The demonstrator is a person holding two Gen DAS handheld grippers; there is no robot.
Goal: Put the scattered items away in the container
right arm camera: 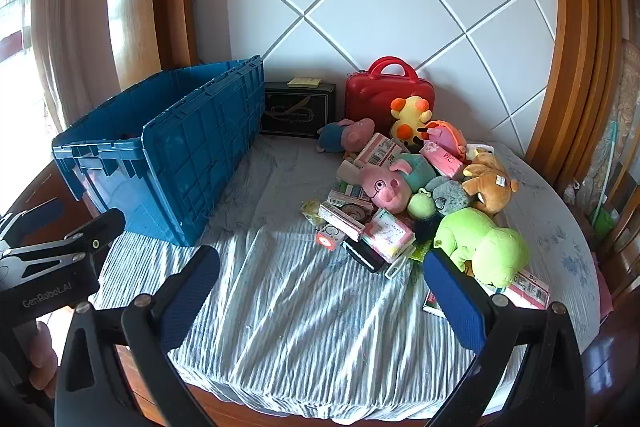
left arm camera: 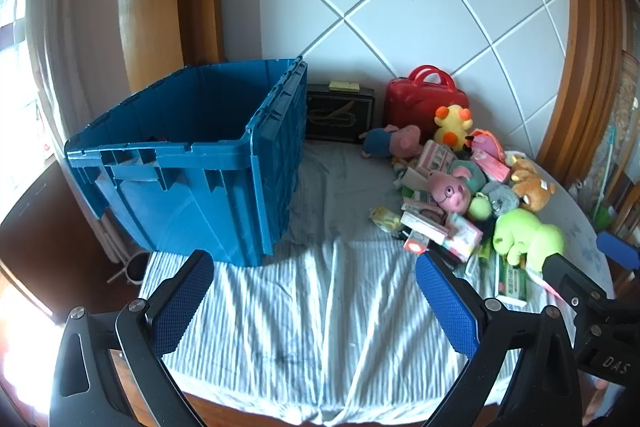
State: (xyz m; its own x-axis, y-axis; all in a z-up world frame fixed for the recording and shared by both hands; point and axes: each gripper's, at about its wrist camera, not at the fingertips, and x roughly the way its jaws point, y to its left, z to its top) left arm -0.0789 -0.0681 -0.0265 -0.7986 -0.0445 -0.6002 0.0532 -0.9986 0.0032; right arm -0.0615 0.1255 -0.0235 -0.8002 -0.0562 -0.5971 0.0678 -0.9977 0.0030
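Note:
An open blue crate (left arm camera: 192,163) (right arm camera: 168,151) stands on the left of the cloth-covered table (left arm camera: 320,339). On the right lies a pile of items: a green plush (left arm camera: 528,237) (right arm camera: 480,247) at the front, a pink pig plush (left arm camera: 450,193) (right arm camera: 386,183), a brown bear (right arm camera: 490,185), a yellow plush (right arm camera: 410,117), a blue-bodied pig (right arm camera: 346,135) and several small cartons (right arm camera: 344,217). My left gripper (left arm camera: 314,267) hovers open over bare cloth in front of the crate. My right gripper (right arm camera: 322,263) is open too, its right finger just in front of the green plush. Neither holds anything.
A red carry case (right arm camera: 384,91) and a black box (right arm camera: 298,109) stand against the white tiled wall at the back. A flat carton (right arm camera: 528,289) lies by the table's right edge. Curtains and a wooden frame are to the left. A hand (right arm camera: 40,355) shows at lower left.

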